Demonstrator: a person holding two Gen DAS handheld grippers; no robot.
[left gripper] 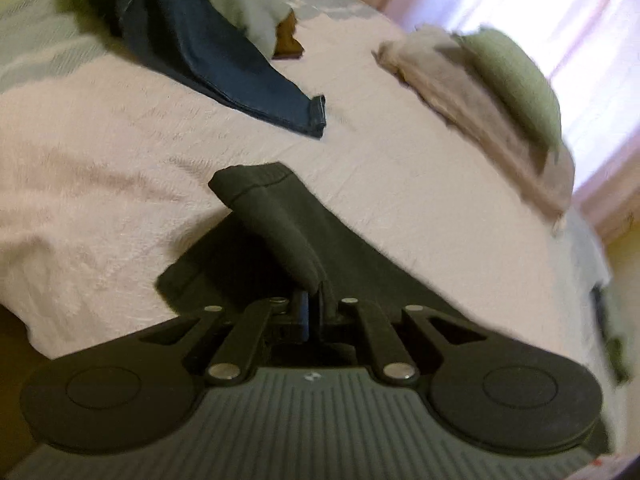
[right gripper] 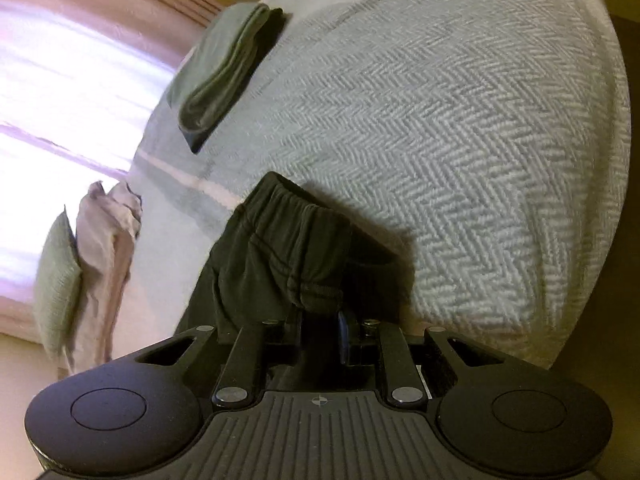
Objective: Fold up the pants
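Pants point(left gripper: 280, 216) black, pinched by left hand-held gripper point(left gripper: 314, 300) and right hand-held gripper point(right gripper: 320, 316); no legible writing.

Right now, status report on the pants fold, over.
Left tongs shut on black knit pants, leg end. Right tongs shut on the elastic waistband. Blue denim jeans lie ahead on the bed, apart.

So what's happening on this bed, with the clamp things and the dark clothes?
A person is folding black pants on a bed. The left hand-held gripper is shut on a leg end, and the right hand-held gripper is shut on the elastic waistband. Jeans and a folded green garment lie further off.
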